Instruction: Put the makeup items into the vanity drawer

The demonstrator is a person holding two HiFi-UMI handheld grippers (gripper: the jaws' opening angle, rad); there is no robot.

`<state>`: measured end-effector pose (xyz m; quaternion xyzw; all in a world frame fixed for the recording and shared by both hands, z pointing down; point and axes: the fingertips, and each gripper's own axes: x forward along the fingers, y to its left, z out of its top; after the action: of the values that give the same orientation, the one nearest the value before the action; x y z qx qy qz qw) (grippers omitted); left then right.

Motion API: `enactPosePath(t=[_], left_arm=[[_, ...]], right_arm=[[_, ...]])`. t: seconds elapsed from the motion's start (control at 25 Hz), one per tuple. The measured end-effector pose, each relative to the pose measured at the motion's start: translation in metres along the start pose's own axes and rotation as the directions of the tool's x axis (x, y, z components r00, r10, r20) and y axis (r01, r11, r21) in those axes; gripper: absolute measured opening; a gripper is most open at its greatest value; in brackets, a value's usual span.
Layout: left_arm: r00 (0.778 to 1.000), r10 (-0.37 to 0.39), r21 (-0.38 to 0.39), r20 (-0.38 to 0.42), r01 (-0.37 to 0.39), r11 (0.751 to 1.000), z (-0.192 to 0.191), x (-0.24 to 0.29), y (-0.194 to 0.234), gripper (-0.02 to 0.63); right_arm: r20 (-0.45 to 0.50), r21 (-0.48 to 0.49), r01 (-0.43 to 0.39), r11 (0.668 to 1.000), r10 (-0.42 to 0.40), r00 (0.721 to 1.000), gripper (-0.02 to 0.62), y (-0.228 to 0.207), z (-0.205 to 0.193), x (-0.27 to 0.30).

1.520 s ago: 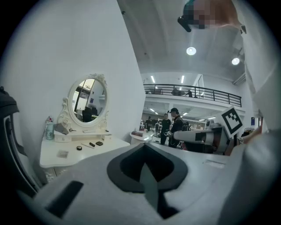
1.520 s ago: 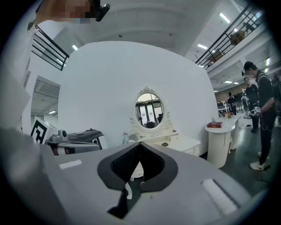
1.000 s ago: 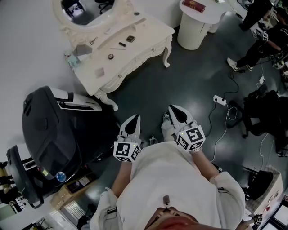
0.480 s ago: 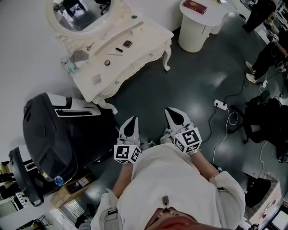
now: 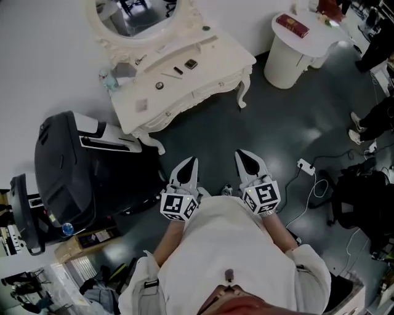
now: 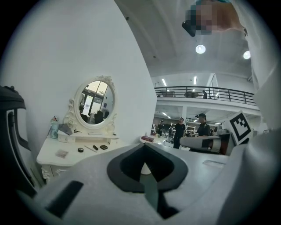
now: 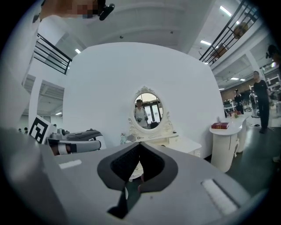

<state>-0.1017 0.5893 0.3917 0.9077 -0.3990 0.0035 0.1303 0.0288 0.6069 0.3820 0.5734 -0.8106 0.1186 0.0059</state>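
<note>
Both grippers sit side by side before the person's chest, over the dark floor [image 5: 277, 123] and well apart from the vanity [image 5: 212, 61]. The left gripper [image 5: 189, 165] has its jaws pressed together with nothing between them. The right gripper [image 5: 245, 159] is closed and empty too (its own view shows only the vanity past the tips). The makeup items [image 5: 191, 63] lie loose on the vanity top, below the oval mirror [image 5: 138, 15]: a dark compact [image 5: 191, 64], a dark stick [image 5: 178, 71], a small round pot [image 5: 159, 85] and a pale square [image 5: 141, 104]. A round white table [image 5: 286, 58] bearing a red book [image 5: 293, 25] stands right of the vanity, and a large black object [image 5: 68, 172] stands to its left.
</note>
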Motion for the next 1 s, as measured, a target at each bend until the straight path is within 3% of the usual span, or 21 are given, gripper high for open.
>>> enactPosePath(t=[0.24, 0.4, 0.6, 1.0], left_arm=[[1.0, -0.027, -0.032, 0.0, 0.027, 0.999, -0.002, 0.023, -0.01, 0.005], [0.999, -0.029, -0.007, 0.026, 0.029, 1.0, 0.012, 0.041, -0.008, 0.006], [1.0, 0.008, -0.015, -0.011, -0.008, 1.0, 0.006, 0.064, 0.014, 0.006], [0.999, -0.04, -0.022, -0.014, 0.04, 0.999, 0.028, 0.144, 0.067, 0.006]], right_arm=[[-0.018, 0.02, 0.0, 1.0, 0.001, 1.0, 0.008, -0.025, 0.0, 0.003], [-0.04, 0.002, -0.001, 1.0, 0.001, 0.999, 0.008, -0.039, 0.002, 0.013], [-0.053, 0.003, 0.033, 0.999, -0.033, 0.998, 0.008, -0.057, 0.001, 0.029], [-0.068, 0.005, 0.091, 0.996, -0.091, 0.994, 0.008, -0.095, 0.018, 0.1]])
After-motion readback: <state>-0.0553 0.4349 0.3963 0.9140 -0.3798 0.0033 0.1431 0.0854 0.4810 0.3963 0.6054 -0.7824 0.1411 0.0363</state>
